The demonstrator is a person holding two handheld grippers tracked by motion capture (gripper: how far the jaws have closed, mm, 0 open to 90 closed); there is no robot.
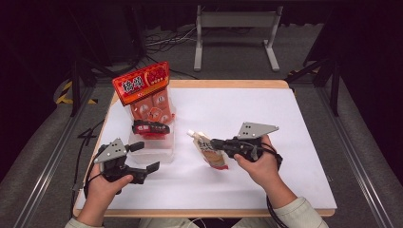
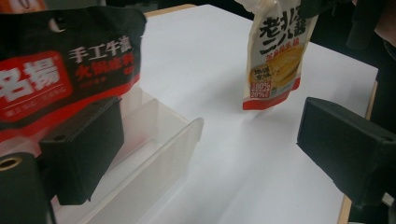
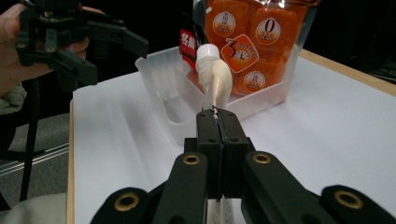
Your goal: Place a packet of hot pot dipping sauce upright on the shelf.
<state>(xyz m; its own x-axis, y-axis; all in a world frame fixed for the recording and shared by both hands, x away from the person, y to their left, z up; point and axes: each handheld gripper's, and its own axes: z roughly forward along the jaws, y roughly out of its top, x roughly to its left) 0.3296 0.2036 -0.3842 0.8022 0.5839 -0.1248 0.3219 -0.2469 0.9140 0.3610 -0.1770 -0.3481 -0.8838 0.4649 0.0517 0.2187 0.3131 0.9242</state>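
At the left of the high view, the clear bin (image 1: pixel 153 147) blocks your path; the tall orange bag (image 1: pixel 148 95) and the black-red packet (image 1: pixel 151 128) rise above it. The counter (image 1: pixel 247 104) is open across the centre and right. The pouch (image 1: pixel 211 153) stands centre frame.

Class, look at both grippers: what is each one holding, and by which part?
The right gripper pinches the spouted sauce pouch by its side edge. The left gripper is open, holding nothing.

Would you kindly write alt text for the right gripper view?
The right gripper pinches the edge of a beige spouted pouch, held upright before a clear plastic bin holding an orange snack bag. The open left gripper waits beyond.
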